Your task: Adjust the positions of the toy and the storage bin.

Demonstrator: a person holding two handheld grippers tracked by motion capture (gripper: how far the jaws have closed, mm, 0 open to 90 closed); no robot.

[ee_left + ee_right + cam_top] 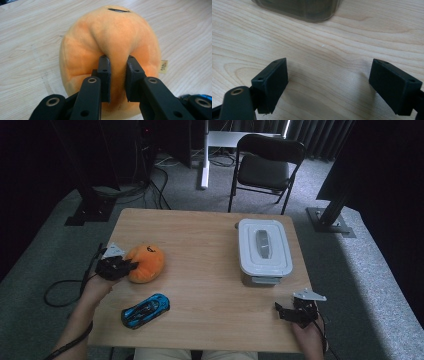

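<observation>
Wooden table (200, 250) is carrying a lidded grey box (264, 251), still closed, while the orange plush (110, 50) is sitting near its left edge, pinched by the left gripper (117, 77) but seemingly not yet lifted, the right gripper (337, 82) idling with jaws apart.

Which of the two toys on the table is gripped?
The orange plush toy, pinched by the left gripper; the blue toy car lies untouched.
</observation>
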